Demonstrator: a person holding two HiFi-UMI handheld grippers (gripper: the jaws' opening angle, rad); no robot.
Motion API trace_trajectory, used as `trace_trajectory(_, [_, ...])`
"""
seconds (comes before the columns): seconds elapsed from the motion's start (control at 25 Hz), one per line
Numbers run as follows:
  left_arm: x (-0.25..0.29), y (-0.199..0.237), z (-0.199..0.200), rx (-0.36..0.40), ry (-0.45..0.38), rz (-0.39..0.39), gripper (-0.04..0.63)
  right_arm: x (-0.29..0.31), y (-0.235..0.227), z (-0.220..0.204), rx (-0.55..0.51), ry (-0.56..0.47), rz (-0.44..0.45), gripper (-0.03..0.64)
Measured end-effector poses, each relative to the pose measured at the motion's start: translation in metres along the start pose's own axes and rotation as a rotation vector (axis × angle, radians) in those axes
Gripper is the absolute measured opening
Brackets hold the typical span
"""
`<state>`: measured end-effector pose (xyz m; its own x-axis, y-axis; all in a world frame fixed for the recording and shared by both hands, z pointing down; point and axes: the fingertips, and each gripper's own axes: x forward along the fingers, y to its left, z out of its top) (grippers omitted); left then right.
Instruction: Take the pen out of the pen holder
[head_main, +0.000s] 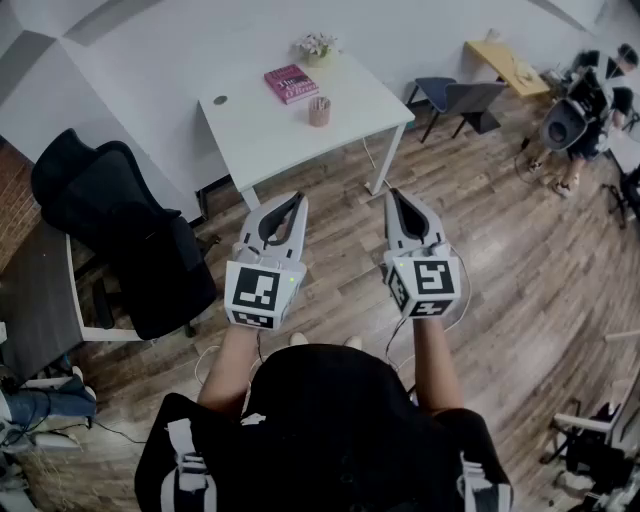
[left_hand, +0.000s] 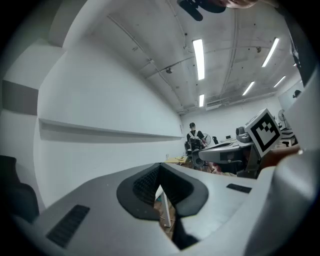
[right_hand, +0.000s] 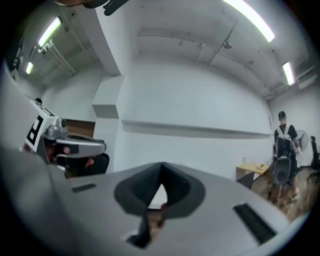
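Note:
A small pinkish pen holder (head_main: 319, 111) stands on the white table (head_main: 260, 125) far ahead; I cannot make out a pen in it at this distance. My left gripper (head_main: 298, 200) and right gripper (head_main: 393, 196) are held side by side over the wooden floor, well short of the table and pointing toward it. The left gripper's (left_hand: 160, 167) tips meet in its own view, with nothing between them. The right gripper (right_hand: 162, 167) is likewise shut and empty. Only a table leg shows through the gap under the left jaws.
A pink book (head_main: 291, 83) and a small flower pot (head_main: 317, 46) share the table. A black office chair (head_main: 130, 240) and a dark desk (head_main: 30, 300) stand at left. Grey chairs (head_main: 460, 100), a yellow table (head_main: 505, 60) and a person (head_main: 580, 110) are at back right.

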<state>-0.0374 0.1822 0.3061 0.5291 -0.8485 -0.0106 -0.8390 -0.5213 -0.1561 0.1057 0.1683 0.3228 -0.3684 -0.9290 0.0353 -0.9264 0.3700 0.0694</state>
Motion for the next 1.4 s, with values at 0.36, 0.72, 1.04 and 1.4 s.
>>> trace_trajectory(0.36, [0.007,-0.019,0.001,-0.016,0.009,0.005,0.015,-0.009,-0.019,-0.003,0.021,0.003,0.021,0.033])
trace_trajectory(0.72, [0.022,-0.066,-0.001,-0.026,0.02,0.018,0.015,-0.028,-0.055,-0.017,0.031,0.017,0.068,0.034])
trace_trajectory(1.04, [0.033,-0.096,-0.017,-0.019,0.071,0.029,0.015,-0.033,-0.076,-0.041,0.061,0.04,0.114,0.034])
trace_trajectory(1.4, [0.064,-0.08,-0.028,-0.025,0.088,0.047,0.015,-0.001,-0.092,-0.046,0.048,0.048,0.121,0.034])
